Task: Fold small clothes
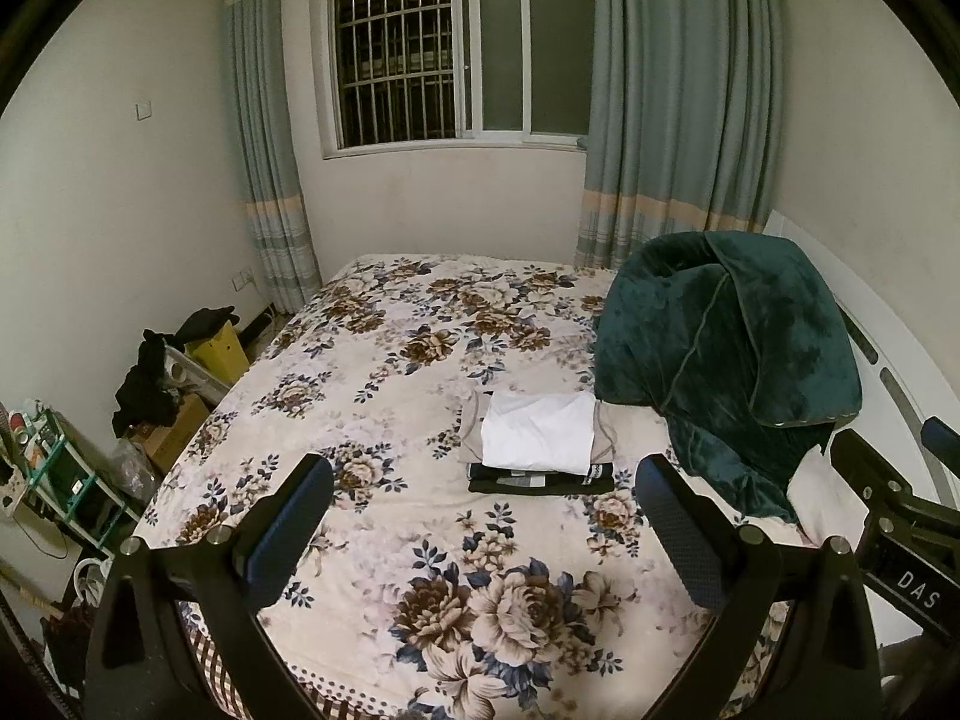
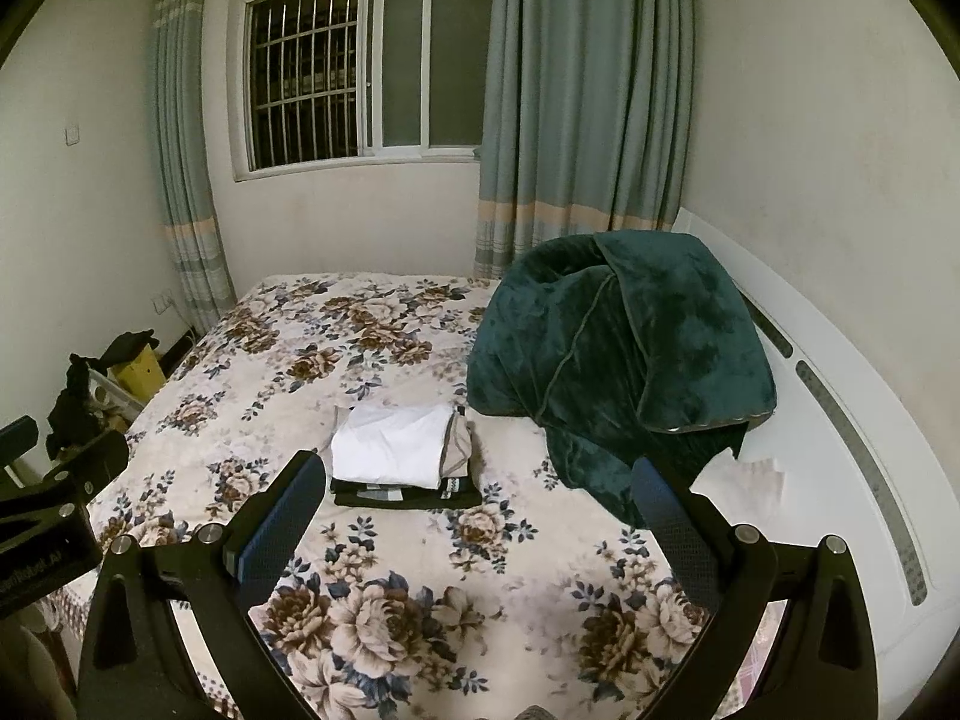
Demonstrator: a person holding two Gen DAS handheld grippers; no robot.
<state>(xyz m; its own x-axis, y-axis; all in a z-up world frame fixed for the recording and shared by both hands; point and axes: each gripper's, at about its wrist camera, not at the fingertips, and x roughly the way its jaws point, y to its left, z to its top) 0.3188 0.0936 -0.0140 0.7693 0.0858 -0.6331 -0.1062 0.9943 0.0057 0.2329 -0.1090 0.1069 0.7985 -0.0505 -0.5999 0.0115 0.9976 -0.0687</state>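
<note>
A stack of folded small clothes lies on the floral bedspread (image 1: 372,372): a white piece (image 1: 537,432) on top, a beige one under it, black ones (image 1: 540,478) at the bottom. The stack also shows in the right wrist view (image 2: 393,450). My left gripper (image 1: 483,492) is open and empty, held above the bed, short of the stack. My right gripper (image 2: 477,492) is open and empty, also short of the stack. The right gripper's body shows at the right edge of the left wrist view (image 1: 900,516).
A bunched dark green blanket (image 1: 726,360) sits right of the stack, against the white headboard (image 2: 840,396). Boxes, dark clothes and a small shelf (image 1: 54,474) stand on the floor left of the bed. A window and curtains are behind.
</note>
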